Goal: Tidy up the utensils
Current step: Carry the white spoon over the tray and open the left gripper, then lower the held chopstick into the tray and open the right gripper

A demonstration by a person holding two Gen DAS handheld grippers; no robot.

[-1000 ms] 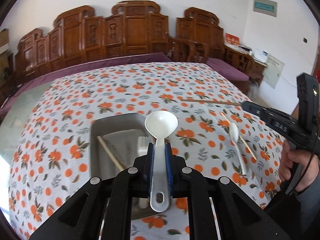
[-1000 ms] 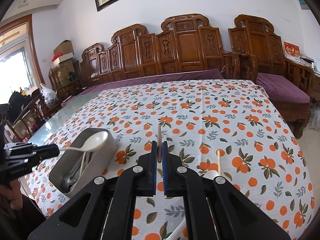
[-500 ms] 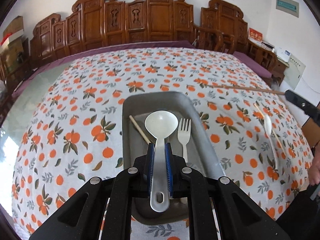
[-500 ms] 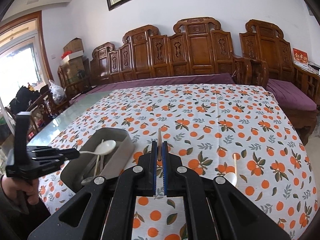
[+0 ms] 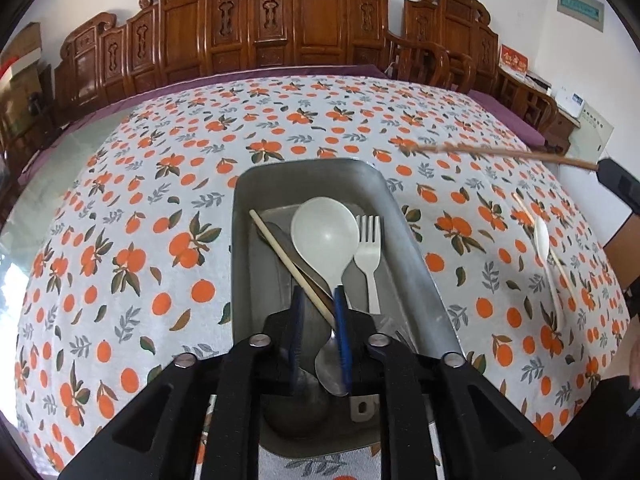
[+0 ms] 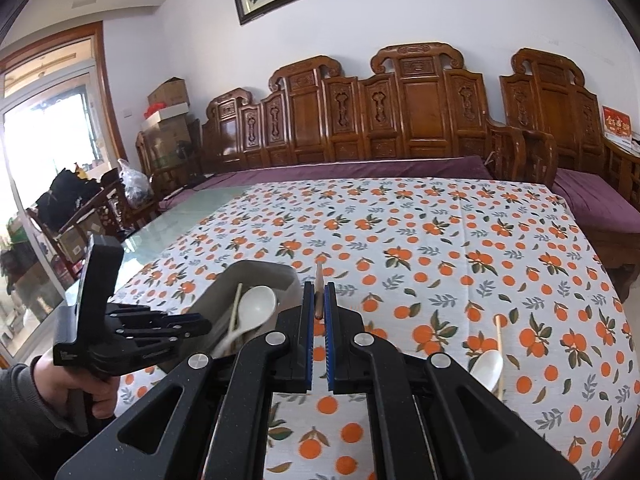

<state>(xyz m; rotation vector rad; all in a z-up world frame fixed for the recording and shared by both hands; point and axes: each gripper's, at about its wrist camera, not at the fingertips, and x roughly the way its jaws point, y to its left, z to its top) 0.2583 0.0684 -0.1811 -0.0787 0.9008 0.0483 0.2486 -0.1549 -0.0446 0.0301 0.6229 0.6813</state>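
Note:
A grey metal tray (image 5: 240, 240) holds a white spoon (image 5: 325, 236), a white fork (image 5: 370, 252), a pale chopstick (image 5: 280, 248) and a metal spoon (image 5: 330, 360). My left gripper (image 5: 319, 300) hangs low in the tray and its jaws are opening. The white spoon's handle runs under the right pad and lies loose, not between the pads. My right gripper (image 6: 319, 288) is shut on a brown chopstick (image 6: 319, 276) that points forward, just right of the tray (image 6: 260, 270). The left gripper (image 6: 206, 326) reaches over the tray from the left.
On the orange-print tablecloth (image 5: 140, 240), right of the tray, lie another white spoon (image 5: 546, 248) and a pale chopstick (image 5: 560, 264); the right wrist view shows that spoon (image 6: 488, 368) too. Carved wooden benches (image 6: 400, 120) stand behind the table. A hand (image 6: 60, 384) holds the left gripper.
The left gripper sank into the tray and its jaws parted, leaving the white spoon lying there. The right gripper, still holding the brown chopstick, drew closer to the tray.

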